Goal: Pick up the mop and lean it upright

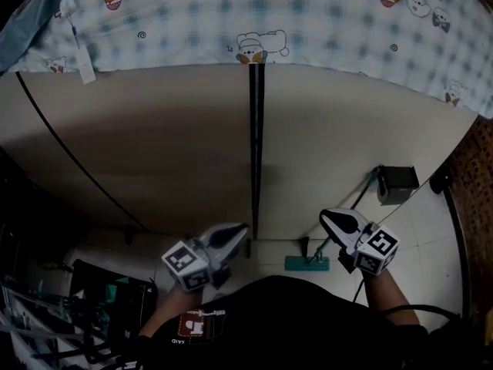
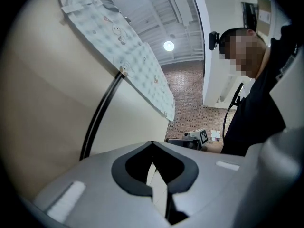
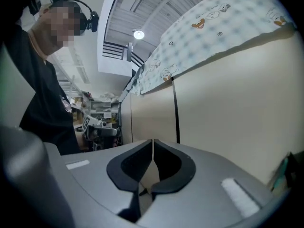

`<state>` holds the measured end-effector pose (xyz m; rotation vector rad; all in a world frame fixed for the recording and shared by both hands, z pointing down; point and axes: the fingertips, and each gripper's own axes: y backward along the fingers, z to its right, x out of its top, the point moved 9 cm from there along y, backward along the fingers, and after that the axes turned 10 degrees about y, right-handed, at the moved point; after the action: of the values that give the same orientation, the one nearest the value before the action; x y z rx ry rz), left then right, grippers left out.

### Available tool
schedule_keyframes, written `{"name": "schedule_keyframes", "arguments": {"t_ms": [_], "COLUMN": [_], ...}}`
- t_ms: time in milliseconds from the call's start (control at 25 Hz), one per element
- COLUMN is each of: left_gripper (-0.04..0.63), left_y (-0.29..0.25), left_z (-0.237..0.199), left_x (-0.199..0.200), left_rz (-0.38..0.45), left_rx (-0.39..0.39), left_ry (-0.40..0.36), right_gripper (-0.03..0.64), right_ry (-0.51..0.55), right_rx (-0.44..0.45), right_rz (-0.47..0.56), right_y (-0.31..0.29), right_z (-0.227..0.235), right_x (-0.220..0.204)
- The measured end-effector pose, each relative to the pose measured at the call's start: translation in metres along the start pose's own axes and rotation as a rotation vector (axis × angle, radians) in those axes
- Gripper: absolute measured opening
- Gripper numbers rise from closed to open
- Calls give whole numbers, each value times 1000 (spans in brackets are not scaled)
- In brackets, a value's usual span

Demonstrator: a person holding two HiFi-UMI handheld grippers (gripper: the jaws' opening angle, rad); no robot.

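The mop's teal head (image 1: 306, 263) rests on the floor at the foot of the beige wall (image 1: 154, 137). A thin shaft (image 1: 350, 206) runs from it up and to the right towards a black box (image 1: 397, 183); I cannot tell whether it leans on the wall. A teal sliver (image 3: 284, 172) shows at the right edge of the right gripper view. My left gripper (image 1: 240, 231) (image 2: 152, 148) is shut and empty, left of the mop head. My right gripper (image 1: 330, 216) (image 3: 153, 145) is shut and empty, just above the shaft.
A black vertical strip (image 1: 255, 153) (image 2: 97, 118) (image 3: 175, 110) runs up the wall to a checked cartoon-print cloth (image 1: 293, 14). Dark clutter and cables (image 1: 100, 299) lie at the lower left. Pale floor tiles (image 1: 420, 230) lie to the right, brick-pattern flooring (image 1: 474, 199) beyond.
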<state>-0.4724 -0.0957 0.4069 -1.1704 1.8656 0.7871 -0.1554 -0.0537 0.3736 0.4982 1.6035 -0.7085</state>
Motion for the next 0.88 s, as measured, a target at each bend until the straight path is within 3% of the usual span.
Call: {"name": "schedule_keyframes", "arguments": {"t_ms": [320,480,560,880], "left_gripper": [0,0,0,0], "left_y": [-63,-62,-63,-78], "left_z": [49,33,30,-11], "left_x": [-32,-36,-29,-25], "left_rz": [-18,-9,-17,-51], "left_rx": [0,-3,-17,-102], "left_ry": [-2,-34,-14,16], "right_gripper": [25,26,29,37], "right_ry": [-51,-64,-45,-84], "right_rx": [67,74,66,-38], "right_rz": [1,17,3,4], "right_y": [51,48,43,39], "right_z": [41,43,42,41], "right_x": [-18,-18,-17,-6]}}
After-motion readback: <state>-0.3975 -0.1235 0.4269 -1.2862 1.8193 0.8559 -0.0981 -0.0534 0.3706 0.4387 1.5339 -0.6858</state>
